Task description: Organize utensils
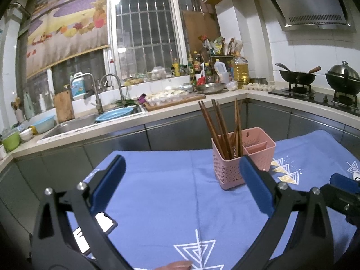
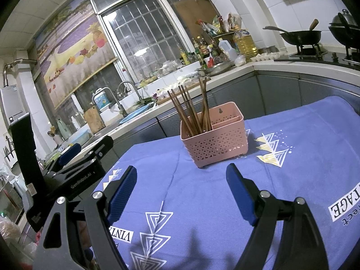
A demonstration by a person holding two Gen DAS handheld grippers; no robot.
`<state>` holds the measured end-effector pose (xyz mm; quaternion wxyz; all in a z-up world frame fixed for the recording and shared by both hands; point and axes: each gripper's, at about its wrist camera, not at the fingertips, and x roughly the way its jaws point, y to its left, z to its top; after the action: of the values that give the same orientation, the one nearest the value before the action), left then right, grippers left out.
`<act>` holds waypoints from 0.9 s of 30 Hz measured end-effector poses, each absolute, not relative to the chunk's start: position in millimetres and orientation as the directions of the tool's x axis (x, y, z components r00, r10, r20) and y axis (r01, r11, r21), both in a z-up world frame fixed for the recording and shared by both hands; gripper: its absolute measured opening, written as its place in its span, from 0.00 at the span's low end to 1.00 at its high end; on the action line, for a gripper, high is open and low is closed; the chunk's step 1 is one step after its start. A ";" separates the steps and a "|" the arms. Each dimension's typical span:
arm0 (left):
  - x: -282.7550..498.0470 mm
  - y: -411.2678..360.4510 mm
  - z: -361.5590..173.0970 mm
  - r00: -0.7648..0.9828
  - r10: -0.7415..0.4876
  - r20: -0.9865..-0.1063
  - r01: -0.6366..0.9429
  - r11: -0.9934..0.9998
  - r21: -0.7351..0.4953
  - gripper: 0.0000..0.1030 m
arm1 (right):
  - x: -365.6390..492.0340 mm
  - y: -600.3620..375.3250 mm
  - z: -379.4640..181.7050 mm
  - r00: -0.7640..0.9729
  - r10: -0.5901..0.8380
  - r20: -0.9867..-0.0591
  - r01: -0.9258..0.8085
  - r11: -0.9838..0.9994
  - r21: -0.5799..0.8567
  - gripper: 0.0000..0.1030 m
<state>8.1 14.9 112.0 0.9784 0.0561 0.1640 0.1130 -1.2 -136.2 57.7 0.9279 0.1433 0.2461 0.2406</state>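
Standing ahead of both open tongs (image 1: pixel 182 168) (image 2: pixel 181 177), chopstick-filled caddy (image 2: pixel 213 135)

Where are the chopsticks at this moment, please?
The chopsticks stand in the left compartment of the pink basket on the blue cloth, ahead of both open grippers. The compartment to their right looks empty in both views.
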 end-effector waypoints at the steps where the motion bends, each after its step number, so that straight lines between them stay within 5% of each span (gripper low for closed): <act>1: 7.6 15.4 112.1 0.921 0.240 -0.307 -0.204 0.968 0.147 0.94 | -0.8 -137.4 57.3 0.763 0.517 -0.388 -0.376 0.844 0.383 0.79; 27: 15.5 16.0 95.1 0.901 0.200 -0.386 -0.163 0.979 0.126 0.94 | -1.0 -136.3 60.6 0.762 0.516 -0.391 -0.373 0.844 0.385 0.79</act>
<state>15.5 16.0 95.1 0.9738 0.0455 0.2025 0.0930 -1.0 -136.3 60.6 0.9276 0.1438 0.2478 0.2396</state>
